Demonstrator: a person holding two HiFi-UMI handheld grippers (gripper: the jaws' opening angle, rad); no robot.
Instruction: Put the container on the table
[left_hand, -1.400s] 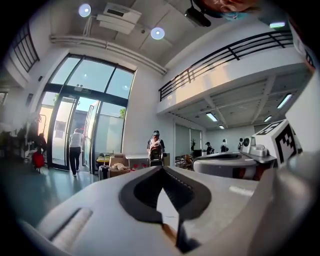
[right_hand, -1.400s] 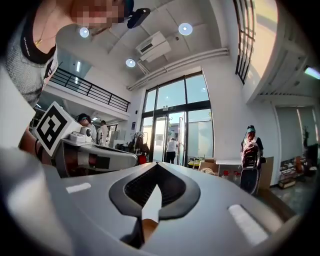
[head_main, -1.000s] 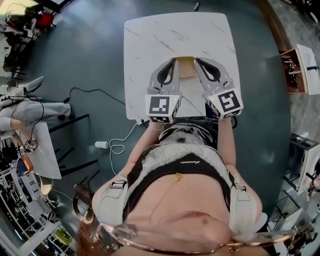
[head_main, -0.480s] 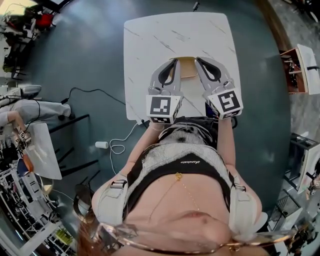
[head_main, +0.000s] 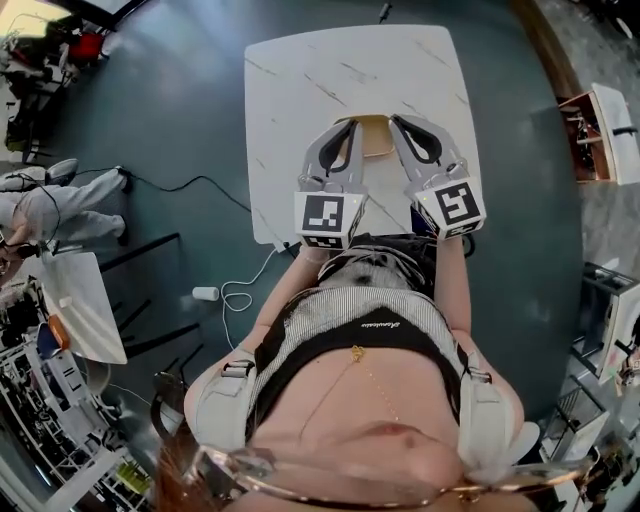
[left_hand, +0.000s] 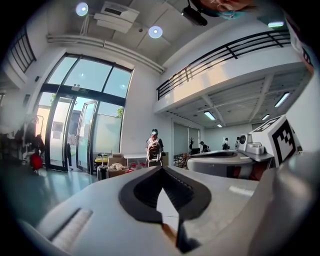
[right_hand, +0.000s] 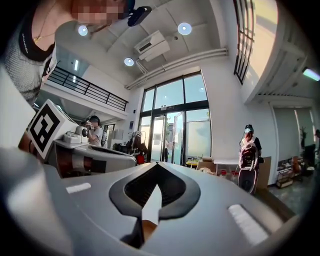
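– Jaws in the head view?
– Left gripper (head_main: 349, 122) and right gripper (head_main: 394, 119) both clenched, with the tan container (head_main: 372, 138) between their tips, over the tabletop (head_main: 300, 80).
– Left gripper view?
– Jaws together, with a brown sliver low in their gap.
– Right gripper view?
– Clenched too, brown just beneath.

Clothes and tools
A striped top (head_main: 350, 310) with black band, gold necklace (head_main: 357, 353); grey, black-padded left gripper (head_main: 349, 123) and right gripper (head_main: 396, 121).

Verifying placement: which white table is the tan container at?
The veined table in the middle: the container shows on its near half. The plain table at left lacks it.
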